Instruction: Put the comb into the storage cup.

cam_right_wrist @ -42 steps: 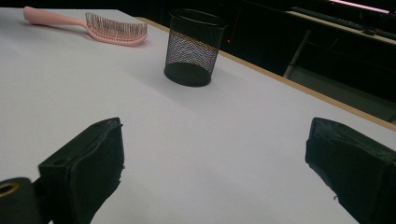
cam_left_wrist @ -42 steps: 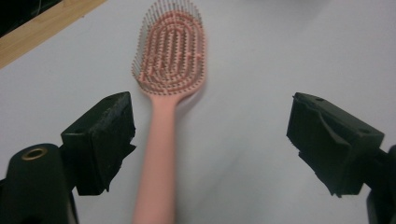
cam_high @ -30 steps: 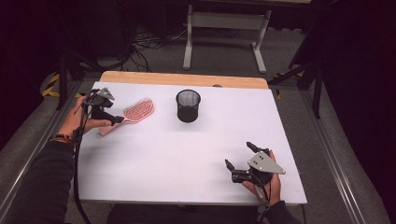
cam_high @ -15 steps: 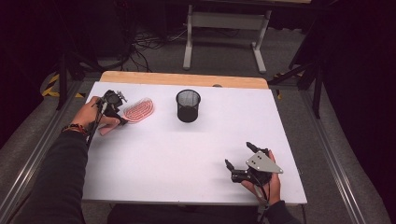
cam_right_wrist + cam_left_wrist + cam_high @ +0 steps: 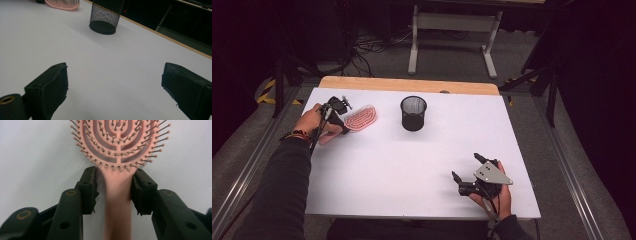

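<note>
Left gripper [image 5: 113, 182] fingers [image 5: 88, 187], just closing, flank the brush [image 5: 117, 195] handle, one side gapped; right gripper [image 5: 115, 85] fingers wide open; cup [image 5: 413, 113] contents unclear.

The white table [image 5: 412, 165] is evenly lit from above while the room around it falls into near darkness. Shadows under the mesh cup [image 5: 413, 113] are soft. In the left gripper view the hairbrush [image 5: 117, 150] handle blurs close to the lens

Matt pink plastic hairbrush [image 5: 117, 147], black wire-mesh cup [image 5: 413, 113]
</note>
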The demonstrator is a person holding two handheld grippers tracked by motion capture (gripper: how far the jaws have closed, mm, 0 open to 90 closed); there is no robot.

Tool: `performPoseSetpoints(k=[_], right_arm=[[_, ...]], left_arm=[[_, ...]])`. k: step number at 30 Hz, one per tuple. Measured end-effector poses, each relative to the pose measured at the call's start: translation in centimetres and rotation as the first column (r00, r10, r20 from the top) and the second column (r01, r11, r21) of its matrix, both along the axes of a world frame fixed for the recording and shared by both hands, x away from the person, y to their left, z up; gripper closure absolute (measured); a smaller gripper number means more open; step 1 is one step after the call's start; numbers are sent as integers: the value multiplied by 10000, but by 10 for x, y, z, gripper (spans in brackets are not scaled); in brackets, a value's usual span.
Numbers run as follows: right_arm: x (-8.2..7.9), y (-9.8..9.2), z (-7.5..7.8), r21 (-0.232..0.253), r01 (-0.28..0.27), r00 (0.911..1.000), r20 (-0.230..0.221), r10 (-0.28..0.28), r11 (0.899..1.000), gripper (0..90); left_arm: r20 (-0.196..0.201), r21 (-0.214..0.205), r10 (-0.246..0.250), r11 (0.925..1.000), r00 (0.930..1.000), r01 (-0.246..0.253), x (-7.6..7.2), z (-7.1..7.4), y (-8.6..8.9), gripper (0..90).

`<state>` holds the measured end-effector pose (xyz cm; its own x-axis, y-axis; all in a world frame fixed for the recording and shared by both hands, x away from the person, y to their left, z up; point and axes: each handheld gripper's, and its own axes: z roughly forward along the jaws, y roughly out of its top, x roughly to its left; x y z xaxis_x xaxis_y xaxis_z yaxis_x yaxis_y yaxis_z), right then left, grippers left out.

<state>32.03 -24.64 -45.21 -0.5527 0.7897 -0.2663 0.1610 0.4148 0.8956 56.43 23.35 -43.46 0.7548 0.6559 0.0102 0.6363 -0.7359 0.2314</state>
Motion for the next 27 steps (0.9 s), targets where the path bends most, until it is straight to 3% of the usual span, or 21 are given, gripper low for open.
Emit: performPoseSetpoints(k=[3, 6, 10, 15, 19, 22, 23, 27], right_arm=[[0, 1, 0, -63, -102, 9999, -30, 102, 9999, 80], [-1, 3, 0, -187, -114, 9999, -48, 113, 9998, 82], [-1, 3, 0, -312, -114, 9999, -109, 110, 9994, 86], [-2, 5, 1, -291, -151, 9998, -95, 149, 9995, 88], [-2, 5, 1, -303, -161, 9999, -53, 160, 9994, 88], [-2, 5, 1, -277, -109, 9999, -51, 108, 9996, 88], [-2, 5, 1, -263, -104, 9999, -48, 103, 9996, 88], [-2, 4, 2, -190, -95, 10000, 2, 95, 9998, 88]], left_arm=[[-24, 106, 84, 9999, 10000, -83, -2, 1, -3, 657], [226, 13, 179, 9998, 9996, -179, -6, 0, -3, 682], [857, -277, 410, 9989, 9955, -387, -16, -3, 0, 696], [1256, -783, 655, 9954, 9899, -559, -23, -5, 7, 698], [1684, -668, 561, 9967, 9841, -453, -28, -6, 5, 698], [2175, -699, 584, 9966, 9743, -442, -32, -6, 5, 698], [2264, -893, 709, 9947, 9714, -518, -33, -5, 6, 698], [2963, -1096, 867, 9924, 9511, -563, -39, -3, 10, 699]])
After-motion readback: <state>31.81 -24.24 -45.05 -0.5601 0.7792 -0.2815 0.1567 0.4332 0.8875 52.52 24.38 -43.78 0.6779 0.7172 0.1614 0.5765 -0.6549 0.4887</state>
